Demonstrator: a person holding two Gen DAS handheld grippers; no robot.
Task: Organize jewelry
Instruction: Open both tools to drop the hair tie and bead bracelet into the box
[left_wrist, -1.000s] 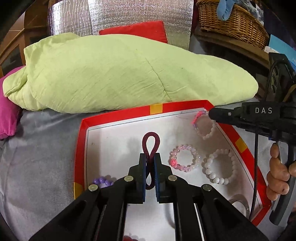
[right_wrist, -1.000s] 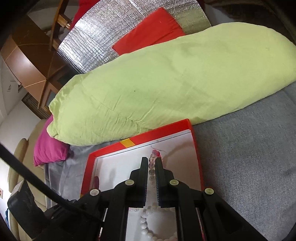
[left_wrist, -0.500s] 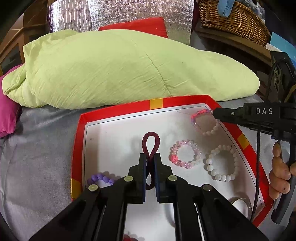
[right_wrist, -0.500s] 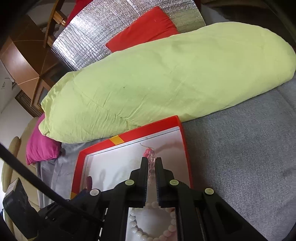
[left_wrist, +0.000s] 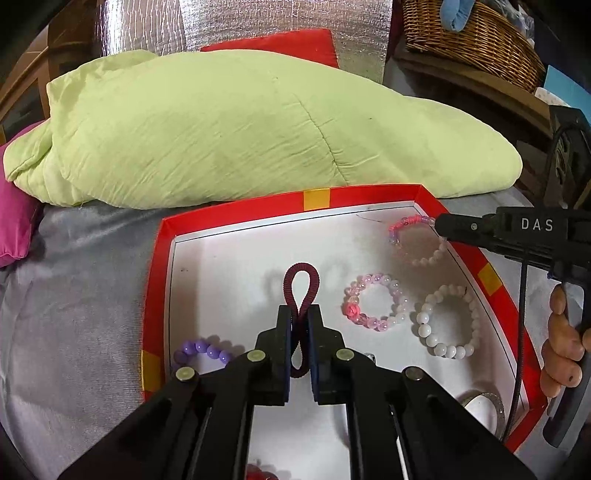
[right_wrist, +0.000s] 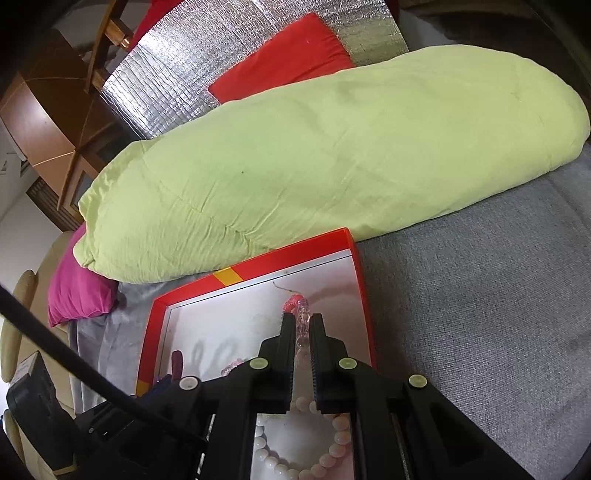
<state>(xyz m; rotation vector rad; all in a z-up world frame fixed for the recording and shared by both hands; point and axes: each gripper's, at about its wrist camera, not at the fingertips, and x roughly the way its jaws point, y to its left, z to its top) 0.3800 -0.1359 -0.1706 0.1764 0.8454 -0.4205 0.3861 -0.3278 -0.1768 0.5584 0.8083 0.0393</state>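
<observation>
Left wrist view: grey bed cover (left_wrist: 74, 295) w/ a big green pillow (left_wrist: 258, 133) across the back, red cushion (left_wrist: 280, 42) and wicker basket (left_wrist: 469, 33) behind it. A red-rimmed tray (left_wrist: 236, 212) w/ white floor sits in front of the pillow. Left tongs (left_wrist: 299, 317) are pinched together on a maroon hair tie (left_wrist: 302, 280); its loop sticks out past the tips, above the tray floor. In the tray: pink bead bracelet (left_wrist: 373, 302) mid-right, white bead bracelet (left_wrist: 447, 321) just beside it, purple bead bracelet (left_wrist: 203, 350) near the left wall, silver bangle (left_wrist: 487, 402) at the near right corner. Right tongs (left_wrist: 439, 225) reach in from the right, a hand (left_wrist: 561, 343) on the grip, tips closed on a pale pink bracelet (left_wrist: 417, 240) at the far right corner.

Right wrist view: same bed, pillow (right_wrist: 332, 155), magenta cushion (right_wrist: 77, 288) at left. Right tongs (right_wrist: 302, 325) are clamped on the pale pink bracelet (right_wrist: 301, 310), clear beads between the pads, over the tray's (right_wrist: 258, 269) far end. White bead bracelet (right_wrist: 332, 450) lies below the tongs.
</observation>
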